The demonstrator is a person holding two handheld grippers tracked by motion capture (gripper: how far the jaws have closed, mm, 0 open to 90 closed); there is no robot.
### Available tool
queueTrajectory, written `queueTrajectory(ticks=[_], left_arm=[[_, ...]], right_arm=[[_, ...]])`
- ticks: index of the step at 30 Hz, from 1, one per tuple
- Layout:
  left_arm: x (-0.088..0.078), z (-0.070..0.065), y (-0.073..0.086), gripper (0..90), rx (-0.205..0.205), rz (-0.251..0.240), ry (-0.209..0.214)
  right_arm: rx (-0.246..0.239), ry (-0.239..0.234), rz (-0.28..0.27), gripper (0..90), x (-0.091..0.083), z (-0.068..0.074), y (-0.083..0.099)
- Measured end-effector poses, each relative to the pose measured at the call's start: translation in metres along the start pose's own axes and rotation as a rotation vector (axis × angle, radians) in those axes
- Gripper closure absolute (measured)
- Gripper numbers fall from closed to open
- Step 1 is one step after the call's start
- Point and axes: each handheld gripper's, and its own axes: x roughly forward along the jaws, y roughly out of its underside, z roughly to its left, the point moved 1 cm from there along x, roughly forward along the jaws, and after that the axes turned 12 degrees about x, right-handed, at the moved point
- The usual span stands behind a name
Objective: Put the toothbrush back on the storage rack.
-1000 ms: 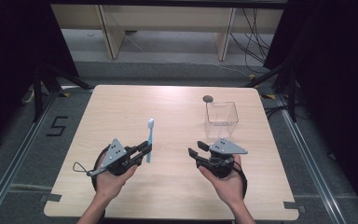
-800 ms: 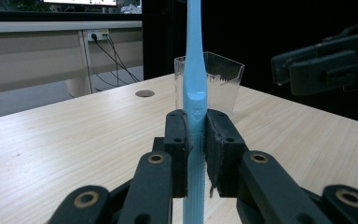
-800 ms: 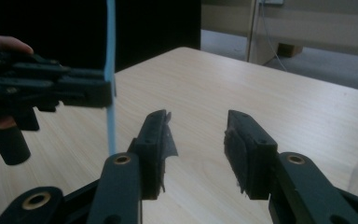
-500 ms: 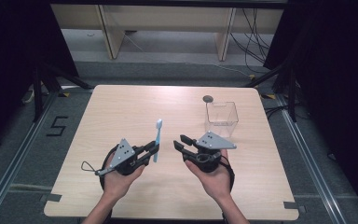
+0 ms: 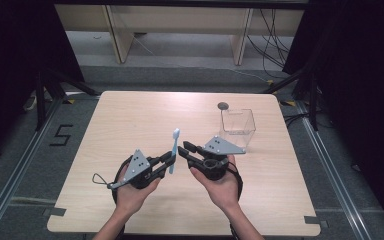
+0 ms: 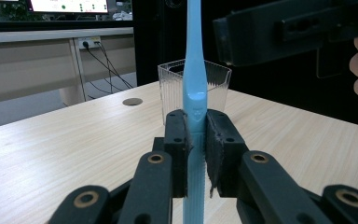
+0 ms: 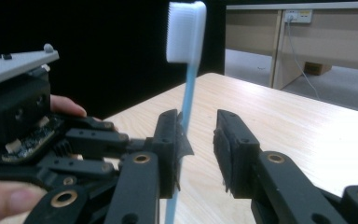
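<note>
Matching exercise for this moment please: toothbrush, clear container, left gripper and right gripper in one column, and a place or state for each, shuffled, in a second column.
Things:
1. toothbrush
2. clear container
3. left gripper
4. right gripper

Places or states:
A. jaws apart, closing in beside the handle
B. stands empty on the table, far right
C. upright, bristle head on top
D. clamped on the light blue handle

Pairs: 1-C, 2-B, 3-D, 4-A
</note>
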Motion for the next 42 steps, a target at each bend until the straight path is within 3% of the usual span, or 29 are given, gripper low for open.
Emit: queueTrajectory(ticks=[2,3,6,13,14,21,29,30,31,32,35,42], left_arm=[[0.002,-0.002,0.0,78.5,-0.005,-0.019,0.007],[0.001,-0.002,-0.001,78.5,0.0,0.0,0.003],[0.002,-0.003,-0.002,78.5,0.003,-0.009,0.004],[0.003,-0.006,-0.005,78.5,0.005,-0.015,0.013],[0.003,-0.007,-0.005,78.5,0.003,-0.013,0.014],[0.003,-0.007,-0.006,78.5,0.003,-0.016,0.015],[0.005,-0.006,-0.007,78.0,0.001,-0.007,0.025],[0.006,-0.006,-0.007,77.7,0.007,-0.003,0.026],[0.007,-0.006,-0.006,76.4,0.005,0.004,0.03],[0.007,-0.006,-0.006,70.6,0.003,0.008,0.033],[0.007,-0.006,-0.004,65.0,0.01,0.017,0.04],[-0.005,0.004,0.002,50.8,0.044,0.068,-0.007]], right_arm=[[0.021,-0.018,0.003,71.6,0.002,0.002,-0.001],[0.013,-0.018,0.003,71.9,0.003,0.002,-0.001],[0.025,-0.028,0.001,72.6,0.005,0.003,-0.001],[0.043,-0.021,0.002,76.8,0.007,0.003,-0.001],[0.026,-0.019,-0.004,77.6,0.008,0.002,-0.001],[0.037,-0.017,-0.008,84.0,0.009,0.002,-0.002],[0.028,-0.03,-0.017,86.0,0.008,0.004,-0.002],[0.028,-0.015,-0.009,86.1,0.007,0.004,-0.001],[0.002,-0.006,-0.015,86.2,0.007,0.003,-0.002],[0.001,-0.008,-0.011,86.2,0.007,0.003,-0.002],[0.0,0.007,-0.004,86.2,0.006,0.003,-0.002],[-0.028,0.062,-0.016,86.2,-0.001,-0.004,-0.006]])
